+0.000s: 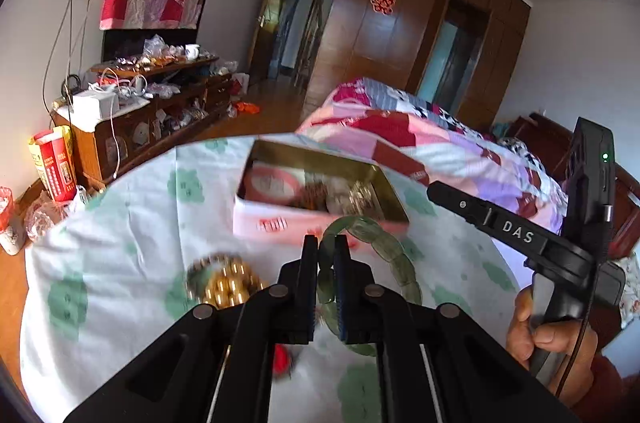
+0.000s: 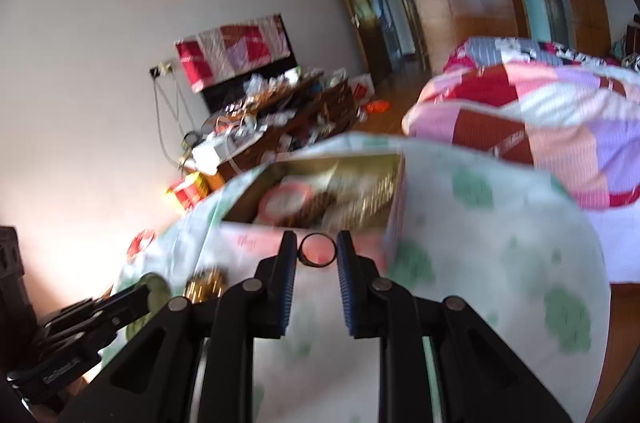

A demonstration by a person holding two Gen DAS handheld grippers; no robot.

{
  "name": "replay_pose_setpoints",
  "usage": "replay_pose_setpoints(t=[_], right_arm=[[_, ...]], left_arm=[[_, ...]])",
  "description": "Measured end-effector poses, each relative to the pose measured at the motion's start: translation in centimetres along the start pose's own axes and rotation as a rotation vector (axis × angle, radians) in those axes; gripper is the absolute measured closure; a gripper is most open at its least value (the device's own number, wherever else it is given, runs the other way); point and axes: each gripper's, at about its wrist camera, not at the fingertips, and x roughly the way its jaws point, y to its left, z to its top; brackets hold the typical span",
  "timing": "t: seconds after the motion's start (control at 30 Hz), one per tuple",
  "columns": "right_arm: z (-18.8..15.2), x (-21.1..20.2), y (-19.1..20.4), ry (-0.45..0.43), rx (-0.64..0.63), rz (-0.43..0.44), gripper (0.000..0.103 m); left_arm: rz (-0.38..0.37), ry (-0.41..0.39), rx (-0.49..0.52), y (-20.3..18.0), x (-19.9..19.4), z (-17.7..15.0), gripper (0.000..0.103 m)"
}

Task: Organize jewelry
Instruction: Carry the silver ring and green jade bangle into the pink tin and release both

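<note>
The left gripper (image 1: 327, 247) is clamped on one green bracelet (image 1: 384, 243), holding it above the cloth (image 1: 120, 243) just short of the tin (image 1: 320, 219). The right gripper (image 2: 318, 249) pinches one ring (image 2: 318, 250) between its fingertips, also just short of the tin. Step in hand, by judgement: carrying both pieces to the tin. The next move calls for bringing each piece over the open tin and parting the fingers only once it is past the rim. Count: one tin, already holding several blurred items; one gold bead bracelet (image 1: 228, 283) lying on the cloth.
</note>
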Motion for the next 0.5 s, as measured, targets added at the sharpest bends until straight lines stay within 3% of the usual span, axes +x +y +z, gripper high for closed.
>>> replay_pose_setpoints(t=[0.17,0.33,0.5], right_arm=[[2.9,5.0,-0.9,-0.001,0.053,-0.018,0.080],[3.6,9.1,-2.1,0.019,0.095,-0.026,0.080],[3.8,11.9,-3.0,0.048,0.150,-0.034,0.080]], left_arm=[[0.048,-0.011,0.014,0.5,3.7,2.8,0.096],[0.113,0.003,0.032,1.3,7.8,4.9,0.096],[0.161,0.064,0.065,1.5,12.1,5.8,0.096]])
